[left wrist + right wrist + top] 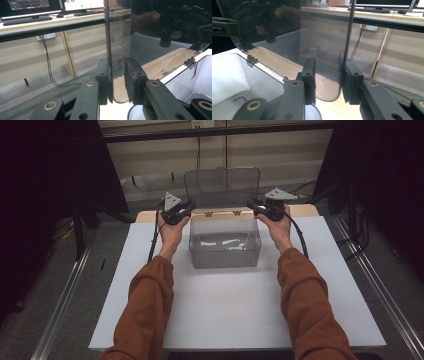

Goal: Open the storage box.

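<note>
I am holding my left forearm stretched forward, the left gripper (186, 210) raised at the lid's (221, 186) left edge; in the left gripper view its jaws are clamping that edge. The lid is standing upright behind the clear box (225, 242) at the table's (240, 315) middle. My right arm is mirroring it, the right gripper (256, 208) straddling the lid's right edge, one pad touching, the other apart. Bare table is lying all around the box.

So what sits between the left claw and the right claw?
In the high view, the upright clear lid spans from the left claw to the right claw.
</note>
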A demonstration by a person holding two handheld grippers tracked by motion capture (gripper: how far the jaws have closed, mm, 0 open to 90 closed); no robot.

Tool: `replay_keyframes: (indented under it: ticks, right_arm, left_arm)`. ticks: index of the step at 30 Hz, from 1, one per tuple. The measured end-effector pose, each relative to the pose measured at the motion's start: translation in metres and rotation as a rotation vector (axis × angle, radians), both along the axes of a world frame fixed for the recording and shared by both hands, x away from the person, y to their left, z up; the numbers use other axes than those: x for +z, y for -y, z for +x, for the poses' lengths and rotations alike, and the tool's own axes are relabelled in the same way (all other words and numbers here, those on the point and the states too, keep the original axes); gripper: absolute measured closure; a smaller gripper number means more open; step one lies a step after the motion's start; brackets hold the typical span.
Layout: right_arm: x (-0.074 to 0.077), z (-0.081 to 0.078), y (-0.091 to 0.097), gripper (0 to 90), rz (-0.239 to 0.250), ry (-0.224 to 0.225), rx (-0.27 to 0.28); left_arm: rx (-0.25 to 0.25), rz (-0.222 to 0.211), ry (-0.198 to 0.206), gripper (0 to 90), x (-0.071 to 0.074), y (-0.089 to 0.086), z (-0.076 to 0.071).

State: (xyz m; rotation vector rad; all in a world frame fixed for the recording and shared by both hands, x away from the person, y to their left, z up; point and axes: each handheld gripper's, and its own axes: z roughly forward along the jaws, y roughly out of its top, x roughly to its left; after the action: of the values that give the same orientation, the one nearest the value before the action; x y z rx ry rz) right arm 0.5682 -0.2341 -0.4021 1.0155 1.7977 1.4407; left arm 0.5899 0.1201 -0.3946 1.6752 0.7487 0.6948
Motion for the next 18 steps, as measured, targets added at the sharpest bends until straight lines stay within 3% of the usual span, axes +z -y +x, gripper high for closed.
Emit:
replay_keyframes:
  ticks: [6, 9, 12, 13, 18]
  right_arm:
    - [-0.001, 0.004, 0.001, 69.6, 0.021, -0.015, -0.002]
    - [0.000, 0.004, 0.002, 70.1, 0.021, -0.021, 0.000]
    - [0.000, 0.006, 0.002, 70.0, 0.023, -0.027, 0.002]
    - [0.001, 0.008, 0.002, 69.8, 0.015, -0.032, 0.001]
    - [0.000, 0.011, 0.003, 69.1, 0.032, -0.043, 0.005]
  left_arm:
    - [-0.013, -0.002, -0.024, 74.2, 0.000, -0.001, 0.004]
    - [-0.024, 0.032, -0.045, 74.2, -0.003, -0.003, 0.006]
    - [-0.021, 0.011, -0.062, 73.3, -0.004, -0.002, 0.009]
    - [-0.023, 0.028, -0.067, 73.1, -0.004, -0.002, 0.010]
    - [-0.012, 0.008, -0.097, 71.8, -0.004, 0.001, 0.015]
